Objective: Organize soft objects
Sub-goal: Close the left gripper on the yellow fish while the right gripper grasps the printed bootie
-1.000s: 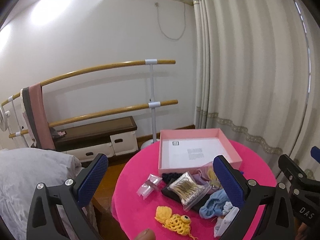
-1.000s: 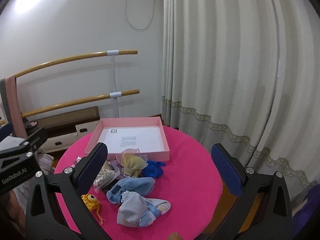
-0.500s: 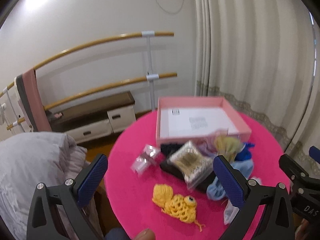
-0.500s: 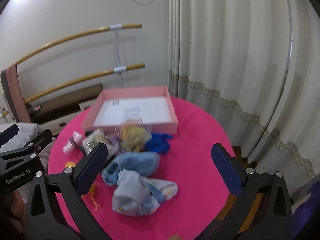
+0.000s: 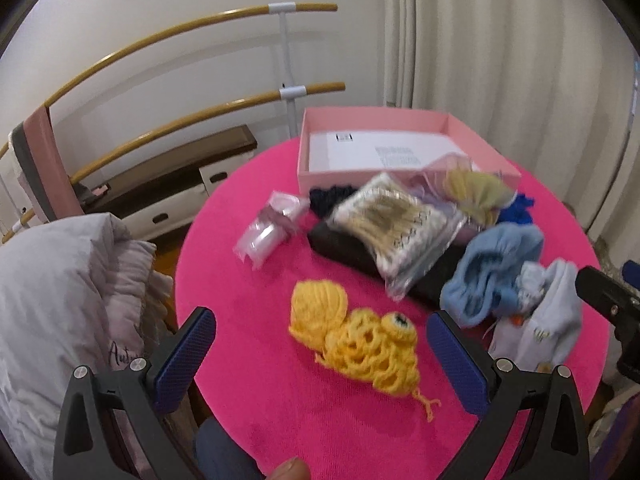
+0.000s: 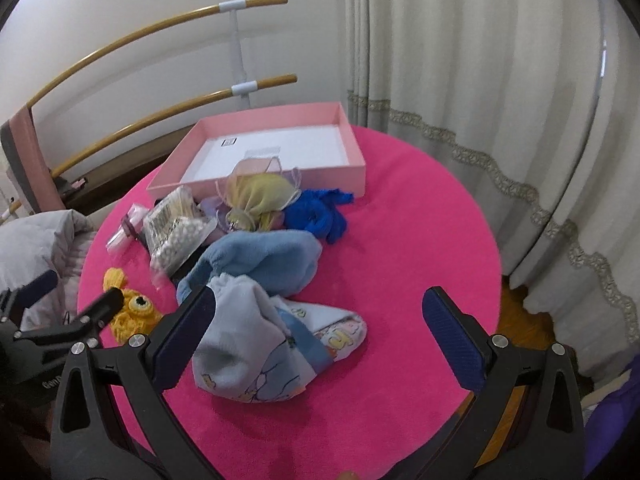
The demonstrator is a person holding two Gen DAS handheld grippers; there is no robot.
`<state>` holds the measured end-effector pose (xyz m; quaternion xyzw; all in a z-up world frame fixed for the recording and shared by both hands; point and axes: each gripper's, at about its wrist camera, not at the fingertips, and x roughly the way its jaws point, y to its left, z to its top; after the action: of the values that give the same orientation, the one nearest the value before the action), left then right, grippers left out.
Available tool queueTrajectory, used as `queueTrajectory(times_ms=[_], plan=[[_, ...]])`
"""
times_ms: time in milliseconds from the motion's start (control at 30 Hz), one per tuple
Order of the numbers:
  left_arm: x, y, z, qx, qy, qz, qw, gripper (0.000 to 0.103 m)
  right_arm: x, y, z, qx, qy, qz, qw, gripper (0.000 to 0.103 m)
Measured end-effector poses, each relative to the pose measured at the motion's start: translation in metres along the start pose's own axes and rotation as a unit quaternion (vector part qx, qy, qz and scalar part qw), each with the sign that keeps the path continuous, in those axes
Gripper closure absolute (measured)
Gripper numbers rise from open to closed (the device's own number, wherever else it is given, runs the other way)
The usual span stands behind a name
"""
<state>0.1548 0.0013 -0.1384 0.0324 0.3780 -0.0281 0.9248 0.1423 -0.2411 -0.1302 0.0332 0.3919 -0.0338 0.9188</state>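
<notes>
A pile of soft things lies on the round pink table (image 5: pixel 248 368) in front of an open pink box (image 5: pixel 384 152). In the left wrist view a yellow crocheted fish (image 5: pixel 356 340) lies between my open left gripper's (image 5: pixel 320 356) fingers, below them. Behind it are a clear bag of beads (image 5: pixel 396 224), a blue hat (image 5: pixel 492 276) and a yellow organza pouch (image 5: pixel 480 194). My right gripper (image 6: pixel 316 340) is open above a pale blue printed cloth (image 6: pixel 264 344); the blue hat (image 6: pixel 260 264), a royal blue scrunchie (image 6: pixel 320 212) and the box (image 6: pixel 272 152) lie beyond.
A grey quilt (image 5: pixel 52 300) lies at the left of the table. Wooden ballet bars (image 5: pixel 192 108) and a low bench (image 5: pixel 176 176) stand behind. Curtains (image 6: pixel 480 80) hang at the right. A small clear packet (image 5: pixel 268 232) lies at the table's left.
Both grippers have tilted down and moved closer to the table. The pile now fills the views and the fish lies between the left fingers.
</notes>
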Motion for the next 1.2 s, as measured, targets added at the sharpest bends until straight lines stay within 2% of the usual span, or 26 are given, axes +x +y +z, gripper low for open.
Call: queueTrajectory(times_ms=[467, 667, 967, 1067, 1133, 1167, 1200], plan=[[0.045, -0.010, -0.024, 0.009, 0.043, 0.002, 0.9990, 0.000, 0.019, 0.013, -0.013, -0.007, 0.033, 0.042, 0.999, 0.000], [0.061, 0.002, -0.017, -0.002, 0.048, 0.002, 0.9989, 0.000, 0.026, 0.015, -0.015, -0.007, 0.041, 0.051, 0.998, 0.000], [0.085, -0.004, -0.008, 0.013, 0.057, 0.009, 0.9983, 0.000, 0.050, 0.010, -0.023, 0.017, 0.063, 0.082, 0.994, 0.001], [0.091, -0.005, -0.008, 0.013, 0.063, -0.004, 0.9979, 0.013, 0.045, 0.004, -0.023, 0.021, 0.049, 0.096, 0.994, 0.009], [0.094, 0.001, -0.007, 0.000, 0.064, -0.012, 0.9979, 0.014, 0.045, 0.005, -0.022, 0.013, 0.047, 0.101, 0.994, 0.013], [0.095, 0.003, -0.006, 0.000, 0.064, -0.012, 0.9979, 0.018, 0.046, 0.005, -0.022, 0.012, 0.047, 0.103, 0.993, 0.015], [0.096, 0.005, -0.006, -0.001, 0.064, -0.015, 0.9978, 0.027, 0.046, 0.005, -0.022, 0.012, 0.045, 0.105, 0.993, 0.018]])
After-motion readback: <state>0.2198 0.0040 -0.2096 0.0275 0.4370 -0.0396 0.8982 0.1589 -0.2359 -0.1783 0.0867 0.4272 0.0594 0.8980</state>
